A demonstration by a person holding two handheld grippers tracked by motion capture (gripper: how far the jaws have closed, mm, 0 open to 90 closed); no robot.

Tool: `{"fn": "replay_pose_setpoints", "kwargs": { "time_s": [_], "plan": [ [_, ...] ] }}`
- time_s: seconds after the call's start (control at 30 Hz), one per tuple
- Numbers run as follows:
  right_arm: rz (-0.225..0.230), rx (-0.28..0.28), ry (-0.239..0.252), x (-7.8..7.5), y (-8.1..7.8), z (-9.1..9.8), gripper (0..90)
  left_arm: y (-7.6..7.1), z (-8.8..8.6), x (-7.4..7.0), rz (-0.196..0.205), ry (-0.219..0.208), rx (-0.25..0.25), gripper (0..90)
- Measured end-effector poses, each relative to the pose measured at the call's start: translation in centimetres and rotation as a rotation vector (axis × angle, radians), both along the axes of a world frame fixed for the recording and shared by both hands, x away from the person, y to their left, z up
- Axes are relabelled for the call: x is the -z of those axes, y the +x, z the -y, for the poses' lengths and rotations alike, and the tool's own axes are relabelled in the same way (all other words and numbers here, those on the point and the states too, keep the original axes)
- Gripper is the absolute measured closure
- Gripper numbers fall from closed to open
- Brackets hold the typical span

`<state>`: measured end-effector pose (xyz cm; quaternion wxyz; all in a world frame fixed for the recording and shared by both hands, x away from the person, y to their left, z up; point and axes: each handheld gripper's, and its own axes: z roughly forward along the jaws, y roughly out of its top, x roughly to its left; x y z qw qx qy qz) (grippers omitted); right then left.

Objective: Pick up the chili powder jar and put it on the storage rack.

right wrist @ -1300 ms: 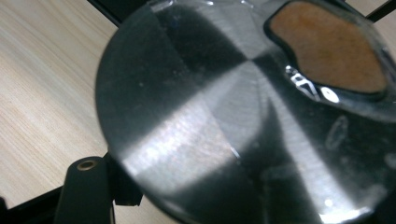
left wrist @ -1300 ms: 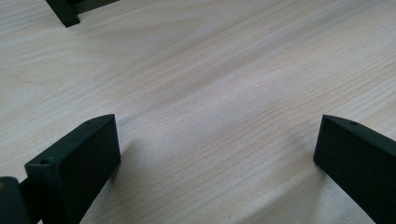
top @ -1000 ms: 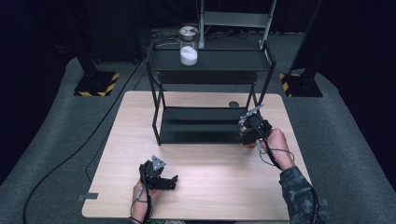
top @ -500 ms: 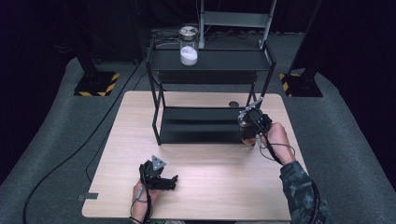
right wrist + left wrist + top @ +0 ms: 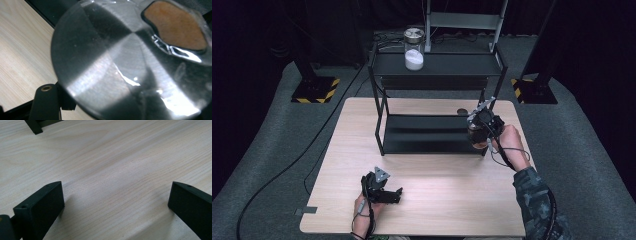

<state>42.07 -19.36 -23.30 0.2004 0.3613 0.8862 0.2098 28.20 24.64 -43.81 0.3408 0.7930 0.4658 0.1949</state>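
In the high view I have my right gripper [image 5: 482, 131] at the right of centre, just beside the front right leg of the black shelf rack [image 5: 437, 134], and its jaws are pinching a glass jar [image 5: 477, 137] that hangs clear of the counter [image 5: 452, 200]. In the right gripper view the jar's brushed metal lid [image 5: 120, 65] fills most of the frame, tilted, with brownish contents [image 5: 175, 27] showing through the glass at the upper right and one black jaw at the lower left edge. My left gripper [image 5: 384, 192] sits at the lower left of the high view, low over the bare wood, well apart from the jar. In the left gripper view its jaws stand spread wide with nothing but wood grain between them. A second jar [image 5: 414, 48], holding white powder, stands on the rack's top shelf at the upper centre of the high view.
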Motion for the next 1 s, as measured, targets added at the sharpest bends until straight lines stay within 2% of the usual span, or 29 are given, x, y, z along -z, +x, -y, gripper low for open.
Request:
{"fn": "replay_pose_setpoints", "kwargs": {
  "time_s": [0.53,1.0],
  "plan": [
    [0.050,-0.010,0.003,-2.7,-0.2,-0.5,31.2,0.0,0.0,0.0,0.000,0.000,0.000,0.0],
    [0.074,-0.007,0.010,-4.3,-0.2,-0.6,31.2,0.0,0.0,0.0,0.000,0.000,0.000,0.0]
  ]
}}
